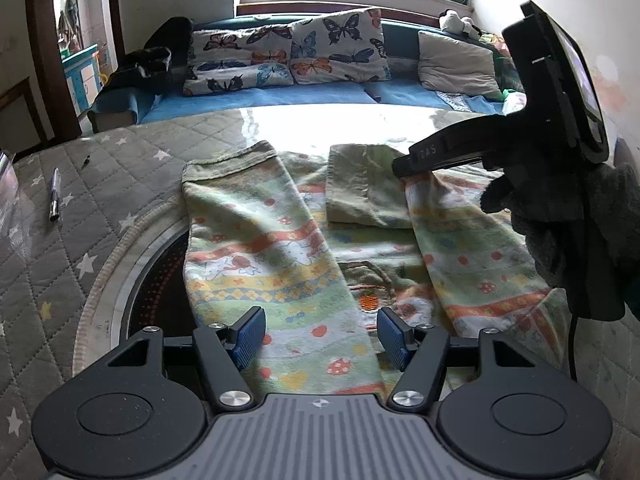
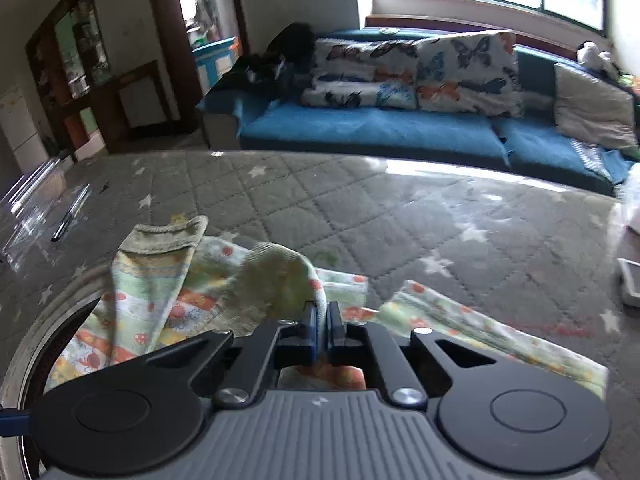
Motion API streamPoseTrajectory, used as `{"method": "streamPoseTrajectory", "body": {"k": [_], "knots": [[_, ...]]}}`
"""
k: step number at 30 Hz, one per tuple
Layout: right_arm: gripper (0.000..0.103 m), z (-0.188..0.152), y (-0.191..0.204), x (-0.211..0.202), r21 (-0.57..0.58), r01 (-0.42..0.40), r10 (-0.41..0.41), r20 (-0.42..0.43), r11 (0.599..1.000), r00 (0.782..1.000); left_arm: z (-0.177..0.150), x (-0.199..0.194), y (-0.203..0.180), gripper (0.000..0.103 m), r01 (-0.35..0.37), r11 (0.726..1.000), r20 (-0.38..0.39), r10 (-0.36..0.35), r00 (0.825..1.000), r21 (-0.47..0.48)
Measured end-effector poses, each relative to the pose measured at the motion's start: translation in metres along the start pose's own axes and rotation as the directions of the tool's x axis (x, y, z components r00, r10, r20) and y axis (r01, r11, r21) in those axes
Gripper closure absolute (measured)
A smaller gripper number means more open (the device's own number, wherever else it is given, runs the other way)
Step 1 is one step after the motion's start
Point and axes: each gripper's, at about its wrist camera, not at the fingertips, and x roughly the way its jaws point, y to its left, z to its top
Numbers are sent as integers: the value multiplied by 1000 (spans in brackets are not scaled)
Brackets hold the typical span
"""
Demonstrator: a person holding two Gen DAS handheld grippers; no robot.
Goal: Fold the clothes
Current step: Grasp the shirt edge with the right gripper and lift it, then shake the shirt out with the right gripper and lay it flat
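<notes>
A child's patterned garment in pale green, orange and white lies spread on the quilted table. Its left sleeve is folded across the body. My left gripper hovers open just above the garment's near part, blue pads wide apart with nothing between them. The right gripper shows at the upper right of the left wrist view, held by a gloved hand, pinching the right sleeve by its olive cuff. In the right wrist view, my right gripper is shut on that sleeve, which lifts and curls over.
The grey star-quilted table cover surrounds a round inset plate under the garment. A pen lies far left, by clear plastic. A blue sofa with butterfly cushions stands behind the table. A white object sits at the right edge.
</notes>
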Motion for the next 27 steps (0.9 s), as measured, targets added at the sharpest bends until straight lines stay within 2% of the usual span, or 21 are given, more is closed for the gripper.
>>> {"method": "streamPoseTrajectory", "body": {"k": [5,9,17,22,27], "knots": [[100,-4,-11,-40,33,36,-39,84,999,996,-2,-12,-12,39,27,999,22,-28,999,32],[100,-10,-27,-98,82,64,-77,165,995,983,-5,-18,-25,39,53,997,26,-55,998,62],[100,-71,-66,-220,210,167,-225,294,963,929,-11,-25,-48,39,103,989,21,-106,994,110],[100,-131,-91,-271,335,228,-319,248,914,915,-20,-33,-65,37,148,974,16,-153,988,171],[94,-195,-119,-282,437,349,-420,75,829,904,-33,-43,-84,37,195,951,-1,-200,980,240]]}}
